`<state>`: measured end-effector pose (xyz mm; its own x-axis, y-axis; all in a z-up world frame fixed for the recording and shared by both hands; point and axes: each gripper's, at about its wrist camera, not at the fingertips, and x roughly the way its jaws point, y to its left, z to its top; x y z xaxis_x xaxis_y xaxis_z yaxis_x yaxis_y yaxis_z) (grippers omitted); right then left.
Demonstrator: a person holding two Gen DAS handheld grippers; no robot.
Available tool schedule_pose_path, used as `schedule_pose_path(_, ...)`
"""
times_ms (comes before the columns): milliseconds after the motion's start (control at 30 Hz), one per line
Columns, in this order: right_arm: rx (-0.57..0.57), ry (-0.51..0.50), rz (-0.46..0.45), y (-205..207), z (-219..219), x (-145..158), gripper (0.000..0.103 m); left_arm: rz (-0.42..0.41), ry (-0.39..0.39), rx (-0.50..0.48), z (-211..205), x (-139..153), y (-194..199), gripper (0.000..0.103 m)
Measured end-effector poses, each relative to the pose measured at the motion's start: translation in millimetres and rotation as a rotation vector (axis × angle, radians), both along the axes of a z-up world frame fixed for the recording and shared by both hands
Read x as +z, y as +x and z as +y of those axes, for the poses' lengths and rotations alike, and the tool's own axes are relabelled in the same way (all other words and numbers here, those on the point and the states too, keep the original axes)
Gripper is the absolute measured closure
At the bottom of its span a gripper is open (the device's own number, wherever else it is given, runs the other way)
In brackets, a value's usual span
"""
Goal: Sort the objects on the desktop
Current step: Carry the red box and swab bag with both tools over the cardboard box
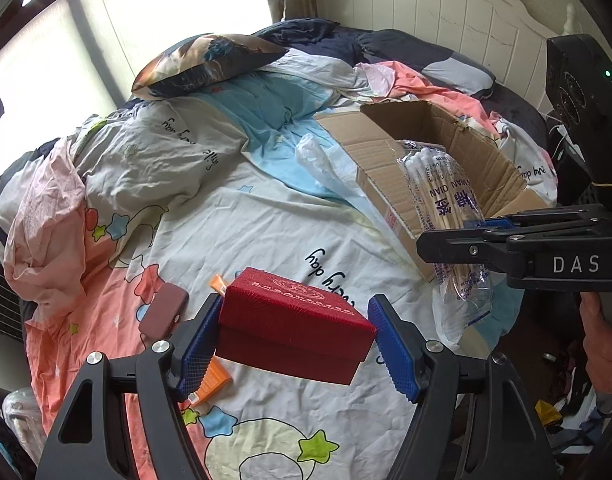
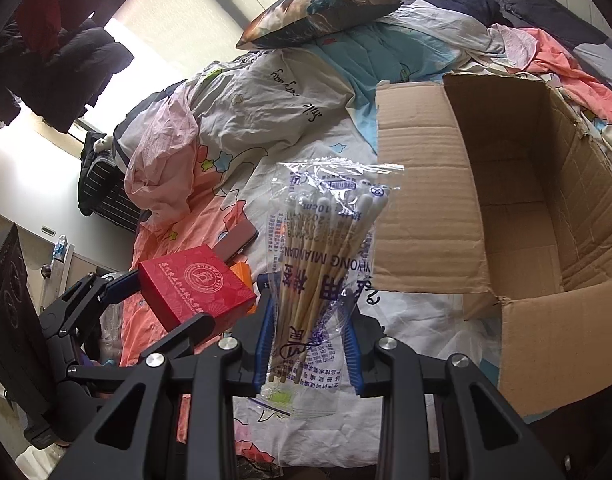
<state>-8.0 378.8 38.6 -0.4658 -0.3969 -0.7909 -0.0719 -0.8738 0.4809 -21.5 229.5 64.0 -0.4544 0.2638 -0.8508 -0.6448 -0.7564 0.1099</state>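
Note:
My left gripper is shut on a red gift box with gold print and holds it just above the bedsheet. The same red gift box shows at the lower left of the right wrist view. A clear bag of cotton swabs is pinched at its lower part by my right gripper. In the left wrist view the right gripper holds that swab bag against the near side of an open cardboard box. The cardboard box looks empty inside.
A maroon phone-like case and an orange carton lie on the sheet under the red box. A thin white plastic bag lies left of the carton. A pillow and rumpled bedding fill the far side. A person's hand is at the right.

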Motion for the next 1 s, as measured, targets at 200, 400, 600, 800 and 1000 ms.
schedule_pose_path(200, -0.038, 0.034, 0.014, 5.0, 31.1, 5.4, 0.074, 0.012, -0.002, -0.044, 42.6, 9.1, 2.5, 0.028)
schedule_pose_path(400, -0.092, 0.065, 0.039, 9.4, 62.7, 9.8, 0.074, 0.029, 0.007, -0.098, 87.1, 16.6, 0.4, 0.028)
schedule_pose_path(600, -0.162, 0.039, 0.056, 12.1, 102.1, 9.1, 0.074, 0.059, 0.005, -0.15, 127.9, 22.0, -3.5, 0.028)
schedule_pose_path(800, -0.199, 0.071, 0.043, 10.6, 130.0, 2.1, 0.074, 0.072, 0.007, -0.192, 162.3, 18.3, -15.1, 0.028)
schedule_pose_path(1000, -0.227, 0.115, 0.029, 9.3, 146.1, -9.5, 0.074, 0.062, 0.001, -0.226, 194.1, 1.9, -27.3, 0.028)
